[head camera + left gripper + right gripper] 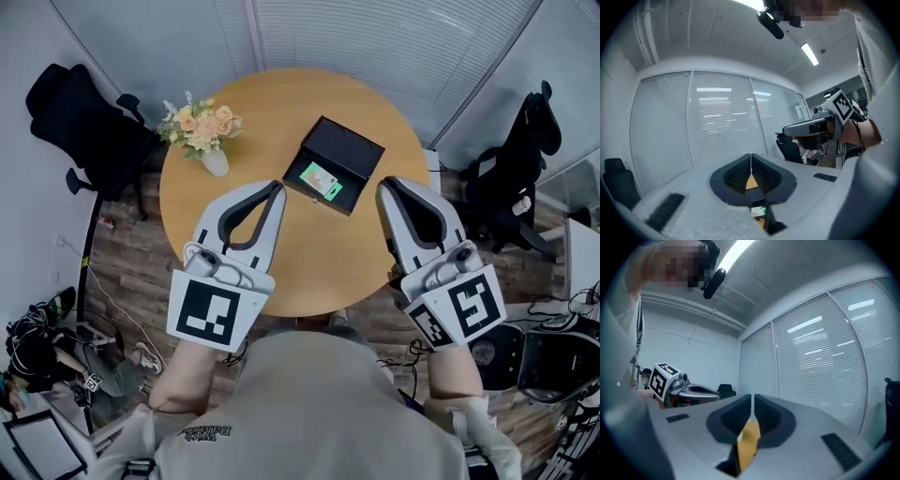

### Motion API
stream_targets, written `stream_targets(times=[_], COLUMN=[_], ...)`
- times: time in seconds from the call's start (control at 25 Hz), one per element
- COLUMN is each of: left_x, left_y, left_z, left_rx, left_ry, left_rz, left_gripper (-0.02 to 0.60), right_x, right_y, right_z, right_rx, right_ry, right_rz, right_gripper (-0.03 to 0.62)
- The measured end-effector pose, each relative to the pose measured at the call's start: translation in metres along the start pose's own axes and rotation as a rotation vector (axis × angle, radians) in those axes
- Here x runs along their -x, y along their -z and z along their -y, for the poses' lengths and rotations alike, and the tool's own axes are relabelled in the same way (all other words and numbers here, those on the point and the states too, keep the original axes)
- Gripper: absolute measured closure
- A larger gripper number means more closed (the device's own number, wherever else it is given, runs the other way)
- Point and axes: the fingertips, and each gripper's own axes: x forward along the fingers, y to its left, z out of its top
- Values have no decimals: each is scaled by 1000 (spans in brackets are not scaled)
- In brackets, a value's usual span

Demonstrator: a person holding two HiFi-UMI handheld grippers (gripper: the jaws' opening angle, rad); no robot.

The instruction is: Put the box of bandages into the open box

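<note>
Currently, box of bandages (319,178) lies inside the open box (349,148), nearer your left gripper (275,190) than your right gripper (386,186). Both pairs of jaws closed, holding nothing.

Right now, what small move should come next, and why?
Probably just draw both grippers back and stop: the bandage box already lies inside the open box, and the left gripper and right gripper are shut, empty, clear of it.
</note>
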Motion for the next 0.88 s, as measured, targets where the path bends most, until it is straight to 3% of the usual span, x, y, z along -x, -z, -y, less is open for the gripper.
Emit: stream_targets(times=[0.28, 0.88], left_x=[8, 9], left_y=[16, 43], left_z=[26, 30], left_rx=[30, 38], left_ry=[53, 50], left_rz=[-38, -88], left_gripper=[557, 557], right_x=[12, 25], right_y=[18, 61], right_z=[-1, 5], right_rx=[-12, 6], right_ry=[14, 35], right_rz=[-32, -161], right_gripper=[551, 553])
